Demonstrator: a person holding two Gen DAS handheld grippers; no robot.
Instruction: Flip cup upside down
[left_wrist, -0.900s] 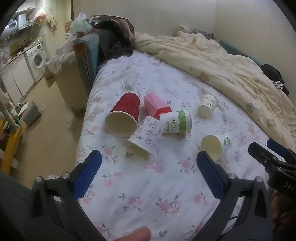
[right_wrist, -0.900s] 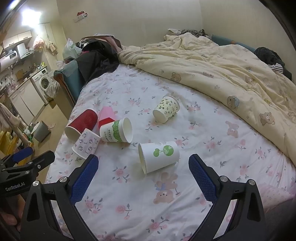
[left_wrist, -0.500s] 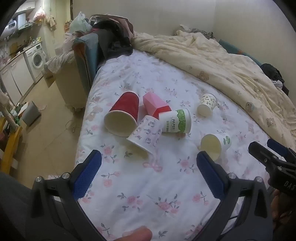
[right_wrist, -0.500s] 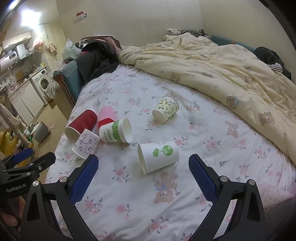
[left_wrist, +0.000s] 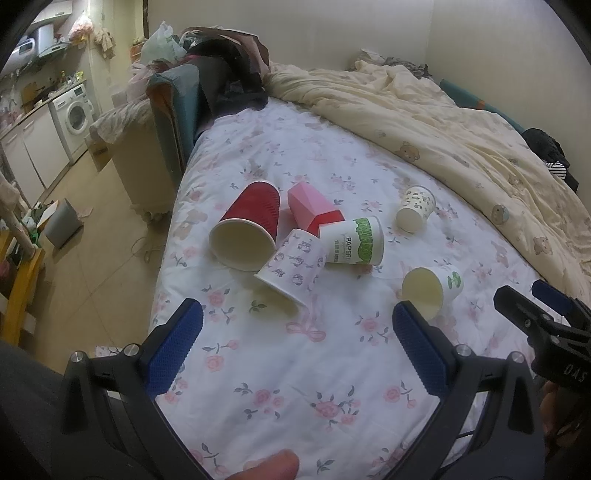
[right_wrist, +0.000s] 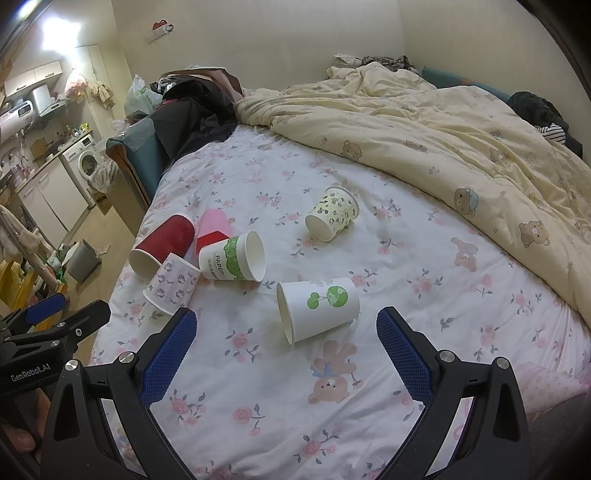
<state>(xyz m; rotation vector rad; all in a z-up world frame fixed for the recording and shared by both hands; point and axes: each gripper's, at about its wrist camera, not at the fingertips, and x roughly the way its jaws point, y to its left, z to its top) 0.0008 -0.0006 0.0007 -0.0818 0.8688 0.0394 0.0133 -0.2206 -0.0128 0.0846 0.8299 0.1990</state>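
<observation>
Several paper cups lie on their sides on the floral bedsheet (left_wrist: 295, 369). A red cup (left_wrist: 247, 227), a pink cup (left_wrist: 310, 210), a purple-patterned cup (left_wrist: 291, 267) and a green "PAPER" cup (left_wrist: 354, 242) cluster together. A white cup with a green tree print (right_wrist: 317, 308) lies just ahead of my open right gripper (right_wrist: 286, 341). A spotted cup (right_wrist: 332, 218) lies farther back. My left gripper (left_wrist: 295, 339) is open and empty, short of the cluster.
A cream bear-print duvet (right_wrist: 443, 129) covers the right and back of the bed. Dark clothes (left_wrist: 229, 77) are piled at the bed's far left corner. The bed's left edge drops to the floor (left_wrist: 92, 221), with a grey bin (left_wrist: 62, 223) and washing machine (left_wrist: 75, 110).
Both grippers have moved slightly forward toward the cups. The cups have not moved.
</observation>
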